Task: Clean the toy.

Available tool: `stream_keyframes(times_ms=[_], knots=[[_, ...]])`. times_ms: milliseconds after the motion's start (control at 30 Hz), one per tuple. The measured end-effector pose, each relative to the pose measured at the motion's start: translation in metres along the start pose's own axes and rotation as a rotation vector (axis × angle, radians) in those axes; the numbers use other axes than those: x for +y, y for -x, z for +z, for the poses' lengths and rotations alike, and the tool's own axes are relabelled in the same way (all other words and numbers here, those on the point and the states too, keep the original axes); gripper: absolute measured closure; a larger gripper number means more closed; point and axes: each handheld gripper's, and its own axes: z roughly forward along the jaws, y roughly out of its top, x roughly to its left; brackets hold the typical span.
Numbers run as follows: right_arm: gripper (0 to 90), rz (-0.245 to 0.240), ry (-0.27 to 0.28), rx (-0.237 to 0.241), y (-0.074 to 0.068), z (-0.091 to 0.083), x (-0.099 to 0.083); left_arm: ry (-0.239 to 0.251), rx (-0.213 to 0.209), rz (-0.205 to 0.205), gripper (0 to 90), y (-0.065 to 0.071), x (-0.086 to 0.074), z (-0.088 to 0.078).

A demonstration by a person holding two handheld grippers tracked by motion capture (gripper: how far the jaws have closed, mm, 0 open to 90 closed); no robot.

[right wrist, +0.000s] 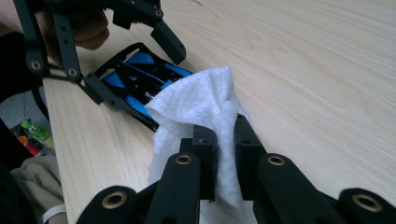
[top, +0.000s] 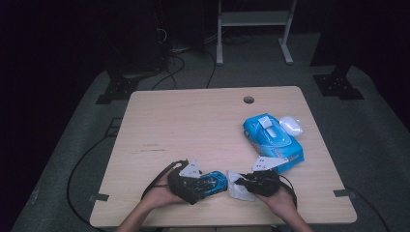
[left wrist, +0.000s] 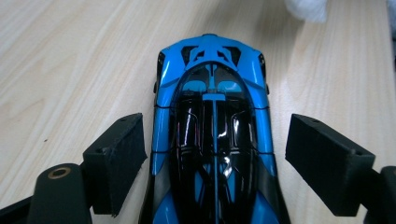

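A dim room is surrounding a pale wooden tabletop (top: 193, 125), and you are working at its near edge with a gripper in each hand. Your left gripper (top: 189, 180) is sitting over the blue toy car (top: 212, 182), which is resting on its wheels on the wood just in front of you. In the left gripper view the car (left wrist: 214, 140) is lying lengthwise between the jaws, which are standing wide with a clear gap on either side, so nothing is gripping it at the moment. Your right gripper (top: 247, 182) is holding a white wipe (top: 238, 186); in the right gripper view its jaws are pinched nearly closed on a fold of the wipe (right wrist: 201, 109), whose loose end is standing up just beside the car's end (right wrist: 135, 81).

Farther back on your right, a blue pack of wipes (top: 273, 137) is lying with a small white case (top: 291, 125) touching its far side.

The car is looking like hard, glossy plastic or metal: stiff, probably light, and likely slippery across that shiny black roof. If you are taking hold again, you are better off closing on the flat blue flanks at mid-body, not on the tapering nose. The wipe is soft and limp, so you are needing that tight pinch to keep it from sliding out while rubbing.
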Motion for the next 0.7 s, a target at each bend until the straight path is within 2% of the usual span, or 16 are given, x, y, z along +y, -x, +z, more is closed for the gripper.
stream_keyframes(times_ms=[100, 167, 367, 467, 633, 700], knots=[[82.2, 0.002, 0.004, -0.002, 0.001, -0.001, 0.000, -0.045, 0.008, 0.026, 18.5, 0.001, 0.001, 0.007], [82.1, 0.005, 0.007, -0.001, 0.003, -0.001, -0.001, -0.062, 0.009, 0.023, 17.5, 0.001, 0.001, 0.011], [81.8, 0.012, 0.009, 0.005, 0.002, 0.001, -0.003, -0.064, -0.015, -0.015, 16.4, -0.002, 0.003, 0.017], [81.8, 0.009, 0.008, 0.006, 0.002, 0.000, -0.004, -0.068, -0.019, -0.012, 25.7, -0.004, 0.002, 0.013], [81.8, 0.012, 0.018, 0.001, 0.003, -0.001, -0.004, -0.073, -0.005, -0.001, 25.9, -0.002, 0.004, 0.013], [81.8, 0.015, 0.023, -0.001, 0.004, -0.002, -0.003, -0.040, -0.003, 0.000, 26.4, -0.002, 0.005, 0.009]])
